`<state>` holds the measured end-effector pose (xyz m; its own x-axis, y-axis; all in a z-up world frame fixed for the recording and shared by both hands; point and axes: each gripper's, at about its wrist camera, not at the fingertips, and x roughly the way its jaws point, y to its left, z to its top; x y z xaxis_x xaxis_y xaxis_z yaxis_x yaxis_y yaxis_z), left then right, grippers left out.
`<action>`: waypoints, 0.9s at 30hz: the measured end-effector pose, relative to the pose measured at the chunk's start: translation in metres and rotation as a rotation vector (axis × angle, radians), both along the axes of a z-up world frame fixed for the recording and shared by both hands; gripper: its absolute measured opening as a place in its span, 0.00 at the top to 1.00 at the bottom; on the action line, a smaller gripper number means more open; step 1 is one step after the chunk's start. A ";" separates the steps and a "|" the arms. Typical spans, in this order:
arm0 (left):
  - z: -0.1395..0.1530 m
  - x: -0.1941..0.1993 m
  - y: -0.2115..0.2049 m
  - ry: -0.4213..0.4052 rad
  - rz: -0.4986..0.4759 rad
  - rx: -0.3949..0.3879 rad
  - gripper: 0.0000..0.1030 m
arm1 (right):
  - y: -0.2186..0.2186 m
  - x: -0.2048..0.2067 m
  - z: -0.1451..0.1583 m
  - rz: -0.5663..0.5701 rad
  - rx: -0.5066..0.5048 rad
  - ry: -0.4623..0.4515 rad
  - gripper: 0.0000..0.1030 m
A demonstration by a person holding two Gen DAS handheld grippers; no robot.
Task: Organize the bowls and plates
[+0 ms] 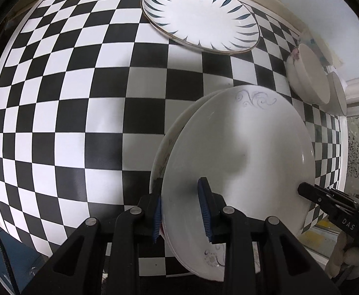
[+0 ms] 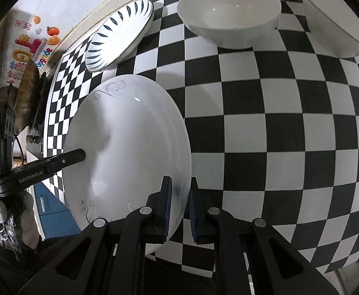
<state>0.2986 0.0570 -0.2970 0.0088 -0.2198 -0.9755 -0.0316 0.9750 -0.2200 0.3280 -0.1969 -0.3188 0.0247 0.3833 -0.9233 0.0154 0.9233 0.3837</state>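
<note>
Both tools grip one stack of white plates (image 1: 238, 162) from opposite rims: the left tool (image 1: 182, 211) has its blue pads narrowed on the near edge, and the right tool (image 2: 180, 205) is pinched on the other side. The stack looks lifted or tilted just above the checkered desk (image 1: 81, 98), though I cannot tell whether its far edge touches. The patterned plate (image 1: 199, 14) lies flat toward the back, and white bowls (image 2: 228, 17) stand near the far edge. The main risk, as I judge it, is the glazed plates sliding against each other: if one hand lifts or tilts faster than the other, the lower plates could slip out and crack on the desk.
</note>
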 end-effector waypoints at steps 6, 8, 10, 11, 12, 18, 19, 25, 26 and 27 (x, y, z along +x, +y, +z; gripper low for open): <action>0.000 0.000 0.000 0.002 0.001 -0.008 0.76 | 0.003 0.002 -0.003 -0.001 -0.007 0.014 0.85; -0.001 -0.001 0.001 0.010 0.002 -0.016 0.76 | 0.003 0.003 -0.003 0.000 -0.006 0.023 0.84; -0.002 -0.002 0.002 0.019 0.005 -0.024 0.76 | 0.005 0.005 -0.004 -0.001 -0.008 0.028 0.83; -0.002 -0.003 0.002 0.024 0.004 -0.028 0.76 | 0.005 0.006 -0.004 -0.002 -0.011 0.031 0.83; -0.002 -0.004 0.003 0.026 0.003 -0.030 0.76 | 0.006 0.006 -0.004 -0.004 -0.013 0.034 0.83; 0.000 -0.008 0.004 0.044 -0.006 -0.030 0.76 | 0.009 0.006 -0.004 0.004 -0.032 0.030 0.83; 0.000 -0.008 0.003 0.048 -0.008 -0.029 0.76 | 0.010 0.006 -0.004 0.009 -0.038 0.027 0.83; 0.003 -0.009 0.004 0.063 -0.027 -0.016 0.76 | 0.011 0.005 -0.005 0.005 -0.045 0.027 0.85; 0.004 -0.009 0.004 0.065 -0.028 -0.014 0.76 | 0.011 0.005 -0.005 0.001 -0.042 0.029 0.85; 0.004 -0.009 0.004 0.066 -0.031 -0.013 0.76 | 0.011 0.005 -0.006 0.000 -0.041 0.030 0.86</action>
<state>0.2895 0.0613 -0.2932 -0.0627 -0.2313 -0.9709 -0.0167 0.9729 -0.2307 0.3335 -0.1860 -0.3243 -0.0029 0.3455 -0.9384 0.0266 0.9381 0.3453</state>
